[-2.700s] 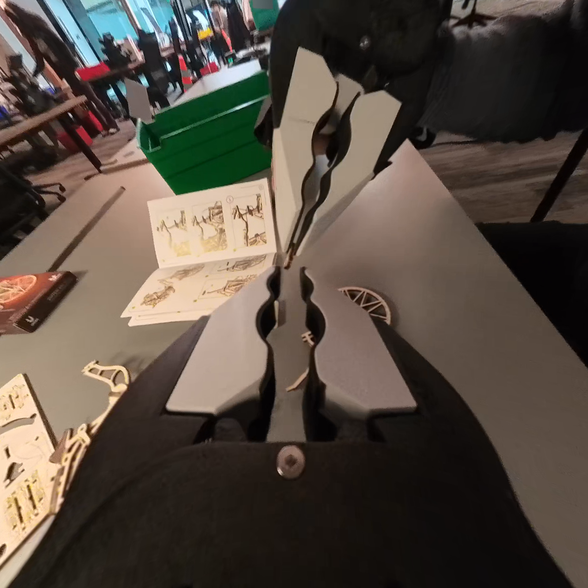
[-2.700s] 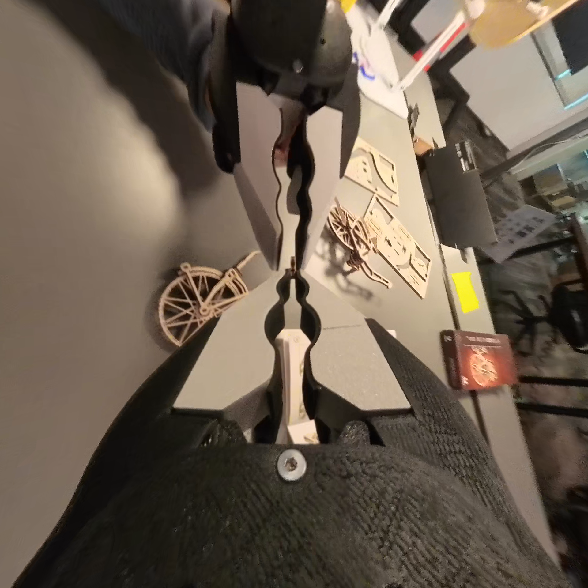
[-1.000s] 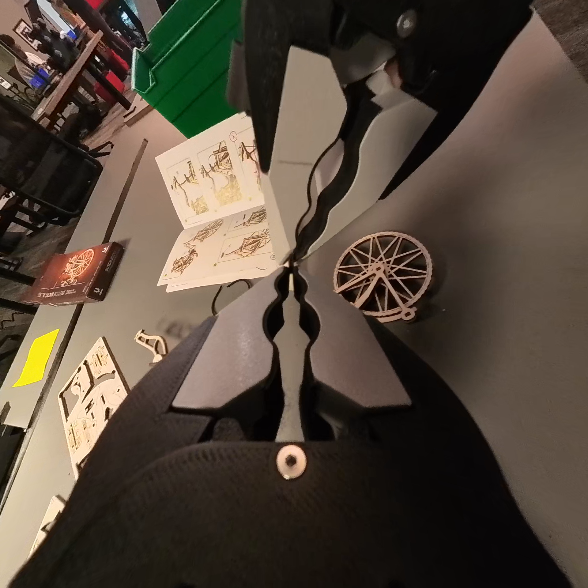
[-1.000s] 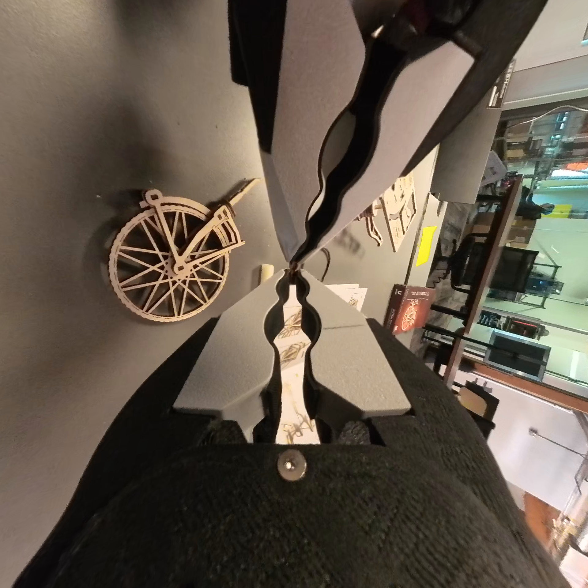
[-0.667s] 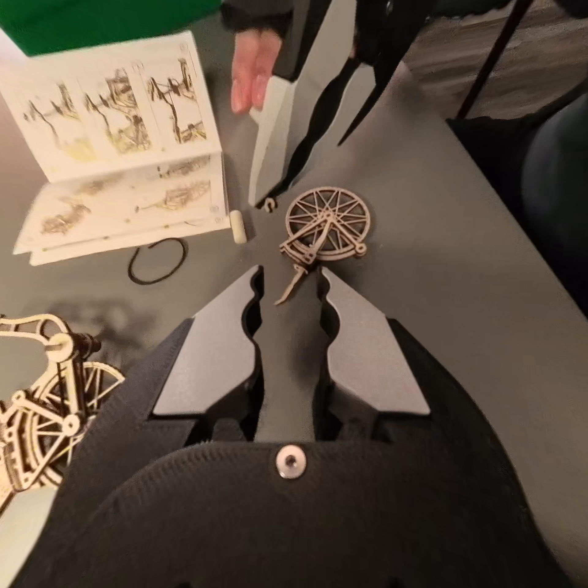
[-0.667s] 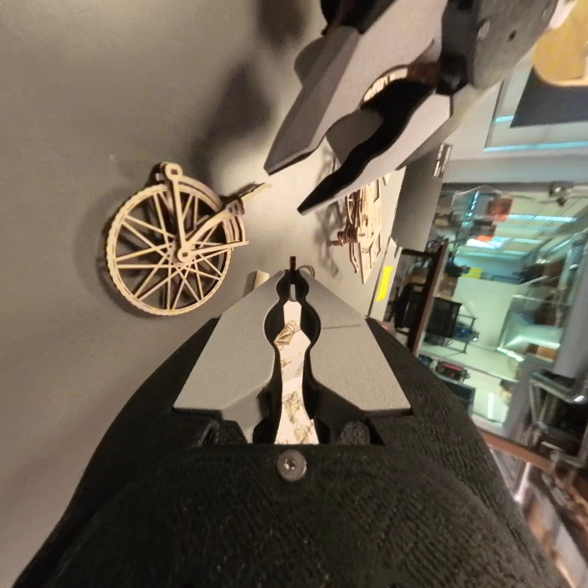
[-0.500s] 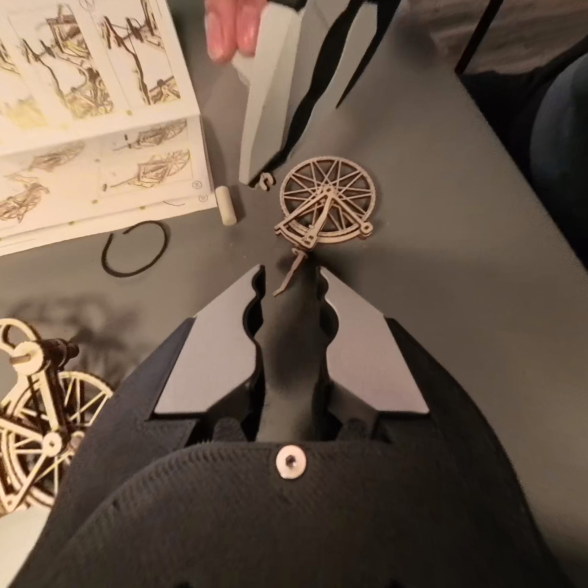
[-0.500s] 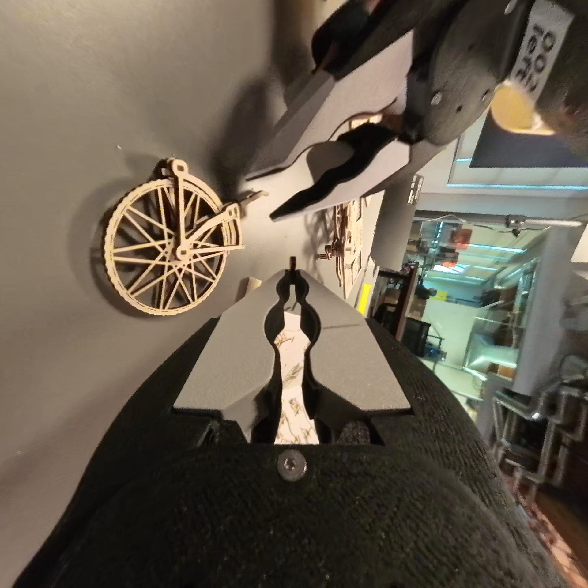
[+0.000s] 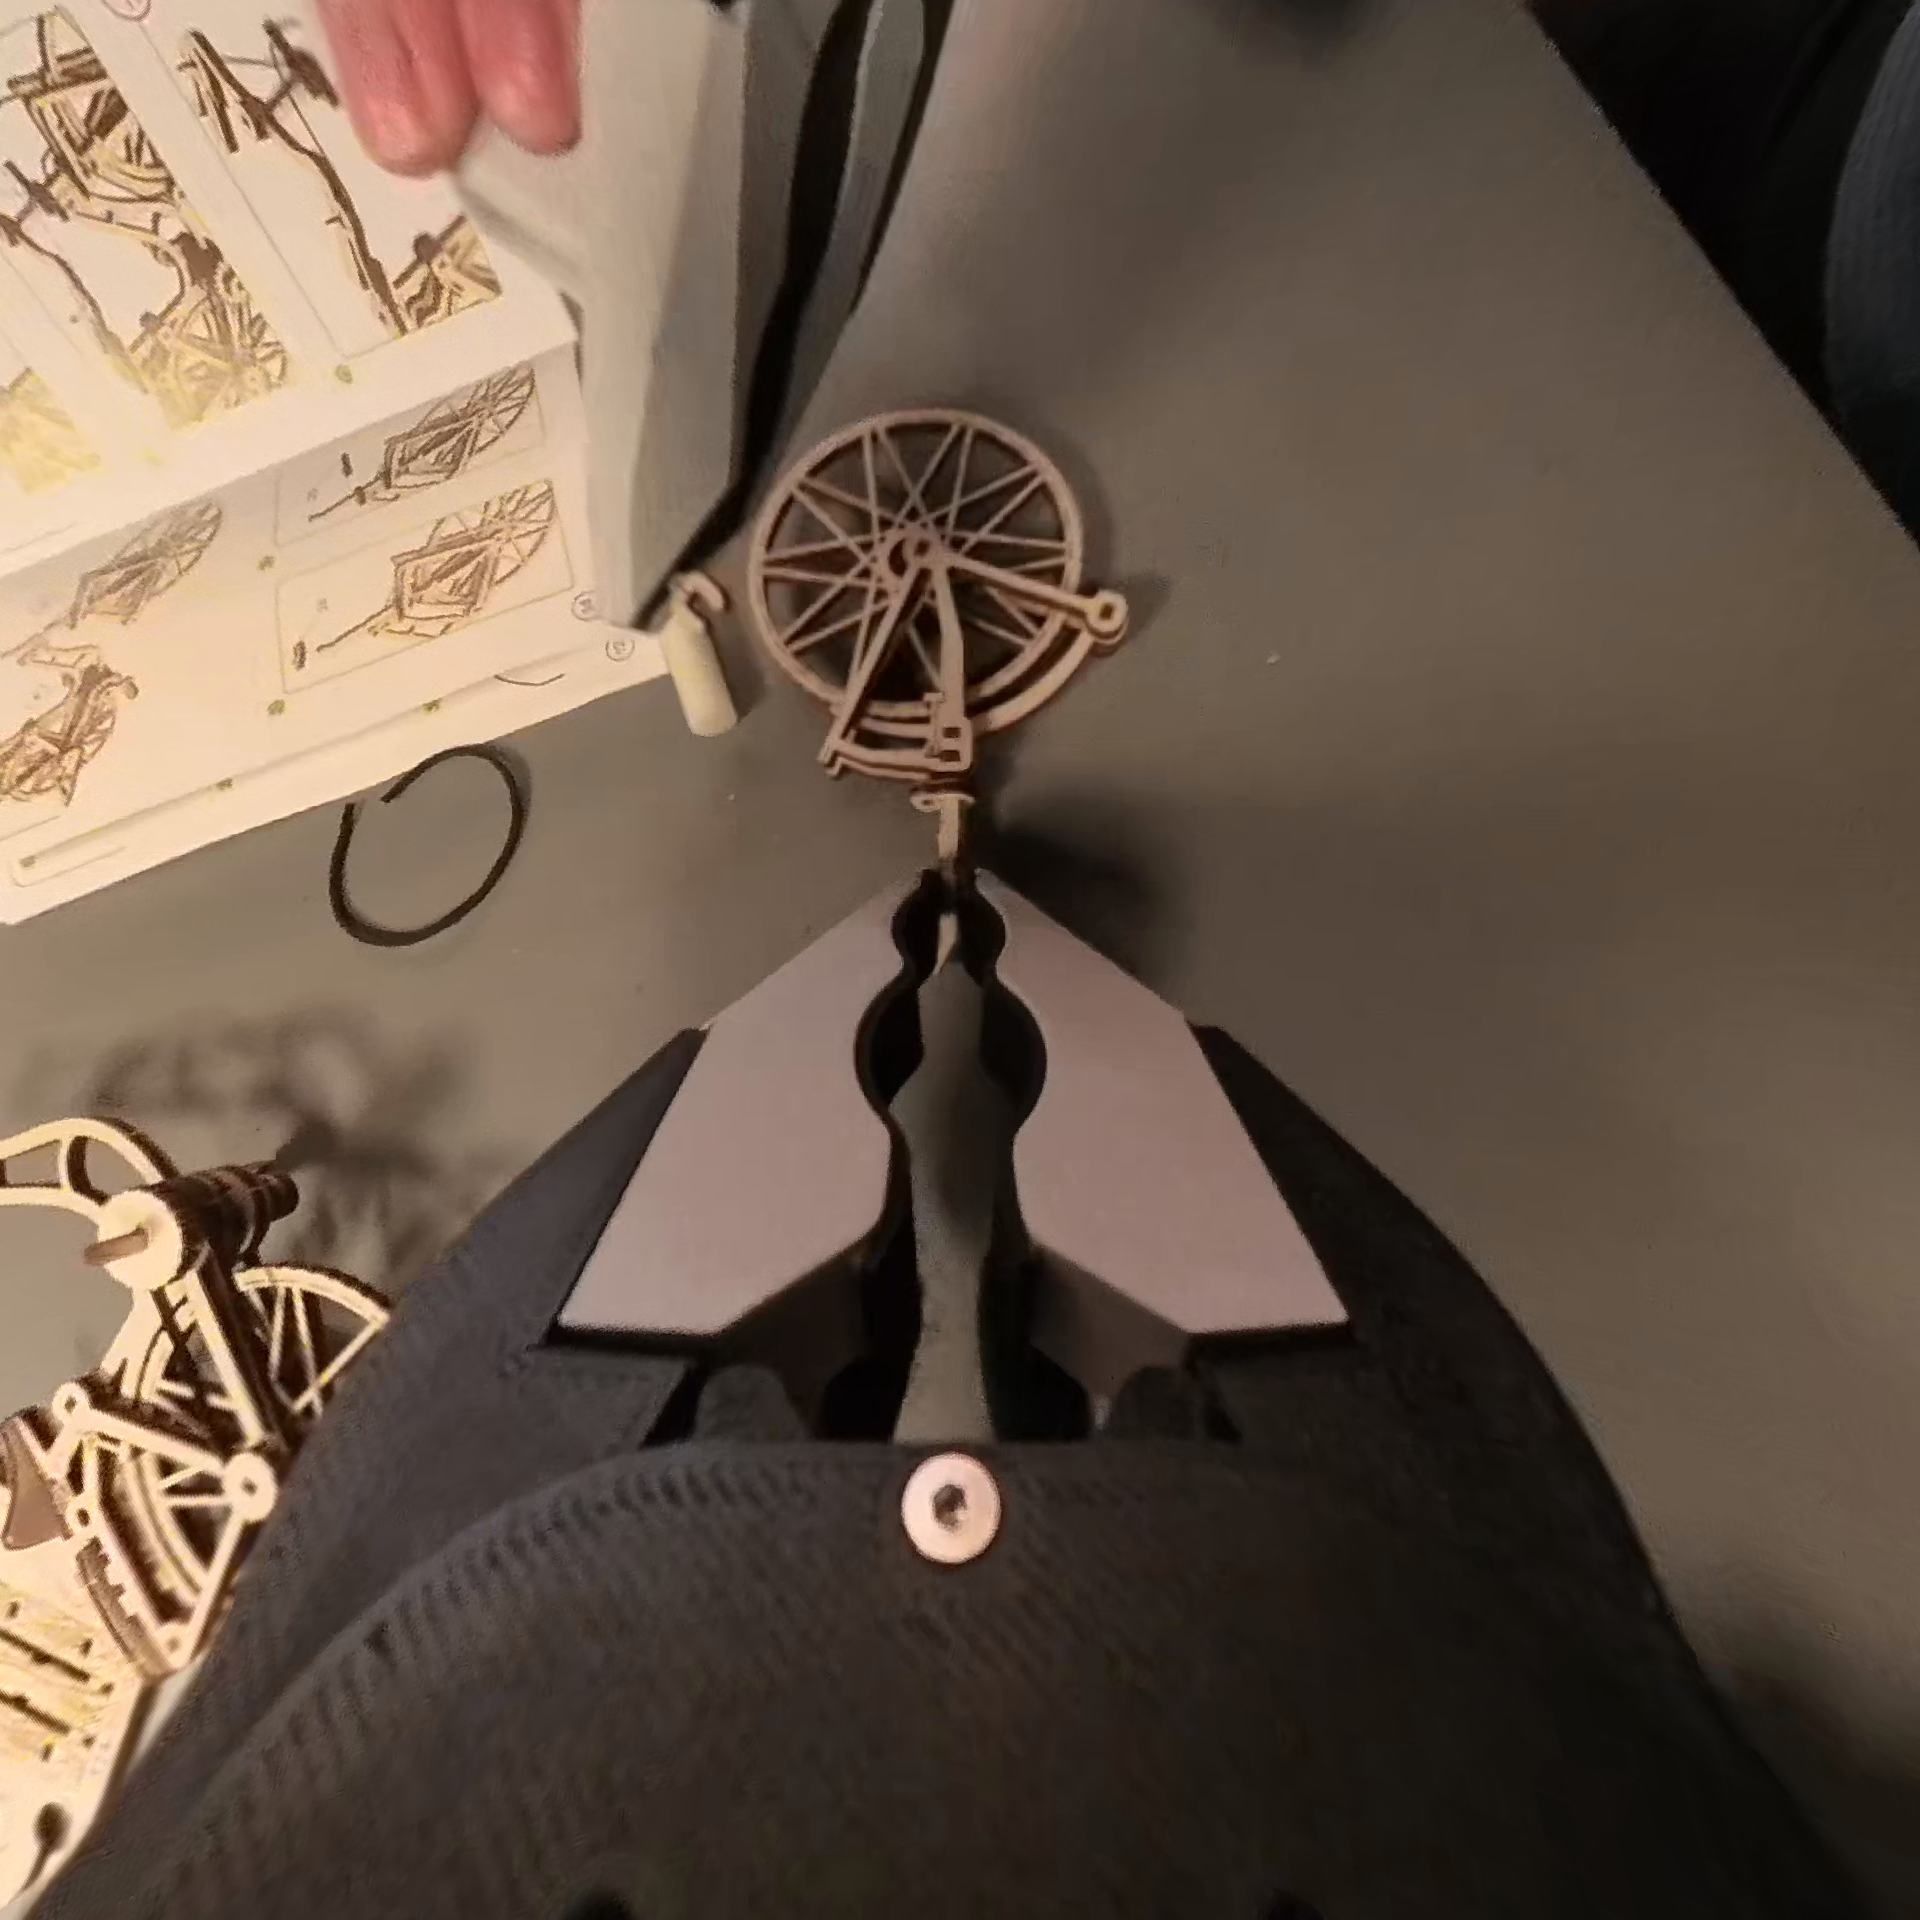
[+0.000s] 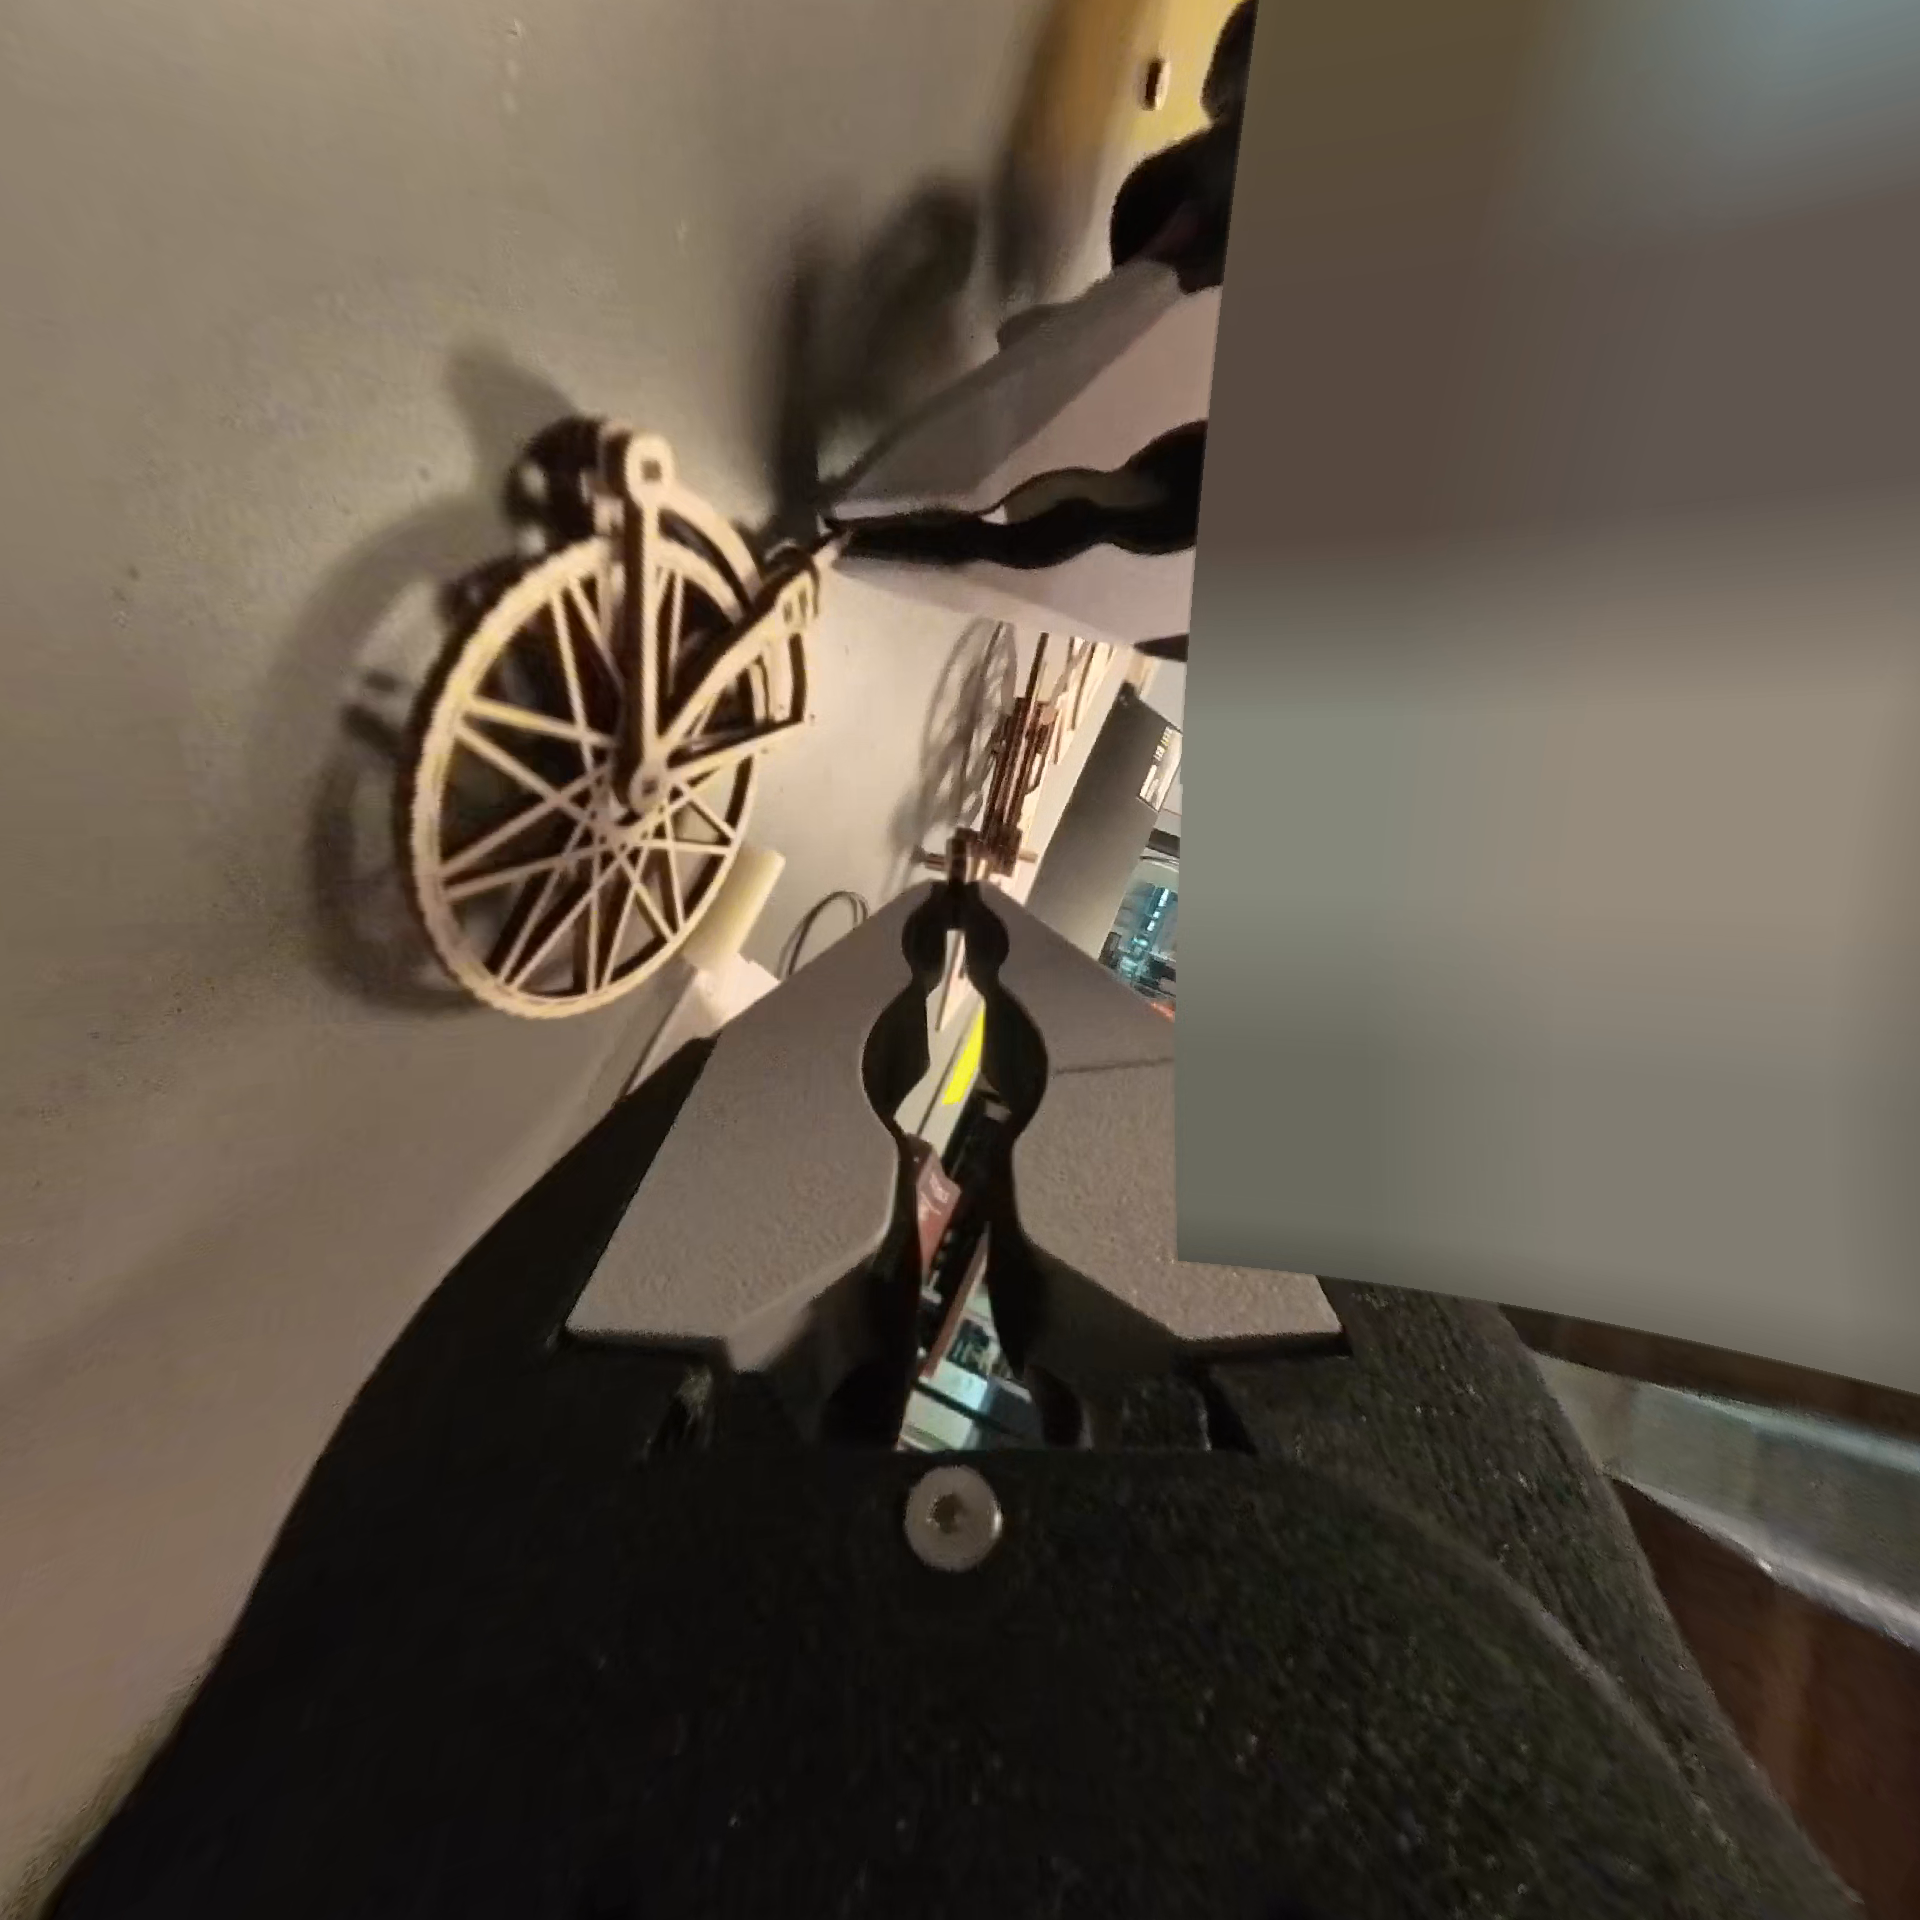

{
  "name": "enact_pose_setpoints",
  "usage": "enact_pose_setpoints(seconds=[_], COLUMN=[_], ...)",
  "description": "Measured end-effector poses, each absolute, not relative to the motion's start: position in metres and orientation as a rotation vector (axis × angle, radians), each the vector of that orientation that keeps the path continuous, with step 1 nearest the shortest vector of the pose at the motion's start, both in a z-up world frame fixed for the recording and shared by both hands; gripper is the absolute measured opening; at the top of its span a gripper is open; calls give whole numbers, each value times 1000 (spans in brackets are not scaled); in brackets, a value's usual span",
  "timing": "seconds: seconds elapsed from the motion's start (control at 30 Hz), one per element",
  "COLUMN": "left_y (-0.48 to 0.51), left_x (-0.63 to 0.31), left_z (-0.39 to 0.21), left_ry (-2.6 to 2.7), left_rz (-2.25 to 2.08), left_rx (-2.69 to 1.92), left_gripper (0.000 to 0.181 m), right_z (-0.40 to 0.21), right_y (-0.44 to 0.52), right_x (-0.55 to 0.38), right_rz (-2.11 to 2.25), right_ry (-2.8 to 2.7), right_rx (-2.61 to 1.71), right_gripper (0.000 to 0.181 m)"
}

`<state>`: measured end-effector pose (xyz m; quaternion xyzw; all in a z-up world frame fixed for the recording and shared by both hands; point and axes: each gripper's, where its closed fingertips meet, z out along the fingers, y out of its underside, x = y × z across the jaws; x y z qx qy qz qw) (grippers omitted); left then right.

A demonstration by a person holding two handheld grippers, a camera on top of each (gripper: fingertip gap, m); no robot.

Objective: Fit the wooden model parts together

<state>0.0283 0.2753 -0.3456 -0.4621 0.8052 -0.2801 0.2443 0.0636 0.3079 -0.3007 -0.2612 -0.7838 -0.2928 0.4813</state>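
A wooden spoked wheel with a fork and a thin stem (image 9: 914,566) lies on the grey table (image 9: 1507,779). My left gripper (image 9: 951,888) is shut on the end of that stem. In the right wrist view the wheel (image 10: 592,769) looks tilted up off the table, with my left gripper (image 10: 831,535) at its stem. My right gripper (image 10: 954,891) is shut on a small wooden part (image 10: 954,868). In the left wrist view my right gripper (image 9: 665,618) hangs just left of the wheel with the small hooked part (image 9: 709,592) at its tip.
An open instruction booklet (image 9: 260,436) lies at the left, with a white stick (image 9: 701,675) and a black rubber ring (image 9: 431,847) beside it. A partly built wooden bicycle (image 9: 156,1382) stands at the lower left. A hand (image 9: 457,73) shows at the top. The tips of one gripper are about 7 cm away from the tips of the other. The white stick (image 9: 701,675) sits 4 cm or so from the ends of my right fingers.
My left gripper let go of the small part both grippers held, opened, dropped to the wheel and shut on its stem. My right gripper kept the small part and came down beside the wheel.
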Motion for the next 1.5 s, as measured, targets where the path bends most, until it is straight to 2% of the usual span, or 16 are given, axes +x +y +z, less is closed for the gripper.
enact_pose_setpoints(seconds=[0.23, 0.37, 0.5, 0.67, 0.77, 0.87, 1.0, 1.13, 1.3, 1.4, 1.5], left_y=[279, 280, 300, 300, 292, 278, 243, 198, 156, 165, 193], left_x=[43, 53, 61, 70, 74, 76, 77, 75, 63, 68, 75], left_z=[-322, -298, -286, -270, -260, -261, -255, -227, -177, -155, -165], left_ry=[2050, 1919, 1734, 1584, 1536, 1616, 1748, 1855, 1959, 1934, 1916], left_rz=[-625, -491, -332, -303, -277, -157, -140, -320, -705, -578, -309], left_rx=[-1021, -880, -935, -1048, -1026, -871, -599, -356, -302, -307, -388], left_gripper=[2, 2, 2, 2, 2, 3, 2, 2, 2, 2, 2], right_z=[-274, -236, -202, -223, -228, -216, -184, -155, -131, -109, -87], right_y=[302, 300, 301, 278, 258, 247, 224, 211, 193, 182, 187], right_x=[81, 98, 127, 138, 128, 135, 134, 133, 116, 100, 113], right_rz=[-822, -950, -1044, -669, -520, -655, -926, -1122, -1029, -1099, -1186], right_ry=[-1858, -1756, -1627, -1392, -1268, -1251, -1394, -1556, -1709, -1747, -1679], right_rx=[-651, -665, -838, -1402, -1465, -1369, -1037, -738, -566, -422, -441], right_gripper=[0, 0, 0, 0, 0, 0, 0, 0, 0, 0, 0])
